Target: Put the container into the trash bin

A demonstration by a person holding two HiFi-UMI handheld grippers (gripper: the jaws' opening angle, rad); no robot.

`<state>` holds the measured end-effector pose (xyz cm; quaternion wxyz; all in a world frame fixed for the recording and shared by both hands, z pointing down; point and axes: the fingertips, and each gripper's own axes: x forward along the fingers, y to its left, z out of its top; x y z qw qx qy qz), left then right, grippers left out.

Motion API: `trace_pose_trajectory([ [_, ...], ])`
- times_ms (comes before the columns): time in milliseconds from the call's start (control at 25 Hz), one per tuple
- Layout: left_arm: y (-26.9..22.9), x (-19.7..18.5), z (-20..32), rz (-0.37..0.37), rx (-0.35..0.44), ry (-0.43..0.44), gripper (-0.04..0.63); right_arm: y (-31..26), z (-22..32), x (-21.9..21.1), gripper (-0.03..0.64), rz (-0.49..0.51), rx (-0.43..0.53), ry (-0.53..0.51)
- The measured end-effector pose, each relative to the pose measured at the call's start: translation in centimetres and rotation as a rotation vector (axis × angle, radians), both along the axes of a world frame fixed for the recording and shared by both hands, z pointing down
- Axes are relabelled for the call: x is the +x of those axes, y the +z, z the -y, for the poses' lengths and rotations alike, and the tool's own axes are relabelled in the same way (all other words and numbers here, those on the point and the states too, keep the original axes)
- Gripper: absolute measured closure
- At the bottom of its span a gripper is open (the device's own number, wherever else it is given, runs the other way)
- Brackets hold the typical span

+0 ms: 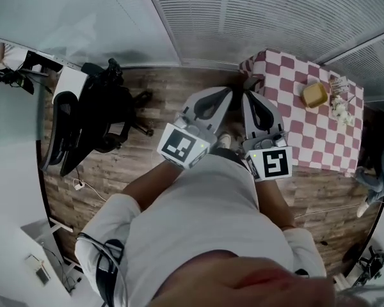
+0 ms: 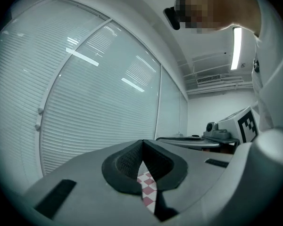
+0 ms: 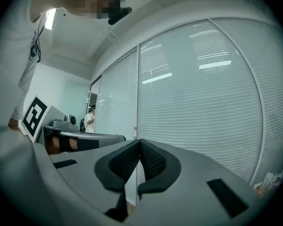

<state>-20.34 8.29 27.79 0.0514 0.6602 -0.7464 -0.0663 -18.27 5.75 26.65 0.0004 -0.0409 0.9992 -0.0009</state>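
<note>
A yellow container sits on the table with the red-and-white checked cloth at the upper right of the head view. Both grippers are held level, side by side in front of my body, short of the table's near corner. My left gripper is shut with nothing between its pads; a strip of the checked cloth shows below its jaws. My right gripper is also shut and empty. No trash bin shows in any view.
A black office chair stands on the wooden floor at the left. Small white items lie beside the container. Blinds over glass walls fill both gripper views. A person is at the right edge; another person stands far off.
</note>
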Motion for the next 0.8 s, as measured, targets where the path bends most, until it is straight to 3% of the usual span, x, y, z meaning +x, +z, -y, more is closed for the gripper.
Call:
trace_pose_trajectory([
  [320,-0.3,6.8,5.3,-0.003,0.017,0.293,0.563,0.4,4.0,7.5,0.586,-0.015,0.014,0.281],
  [560,-0.4,16.1,9.3,-0.022,0.049,0.573,0.564,2.1,7.2,18.2,0.586,-0.065,-0.010,0.591],
  [800,-0.3,25.0,10.1,-0.024,0.053,0.825,0.565,1.9,7.2,27.7,0.586,-0.076,0.004,0.848],
])
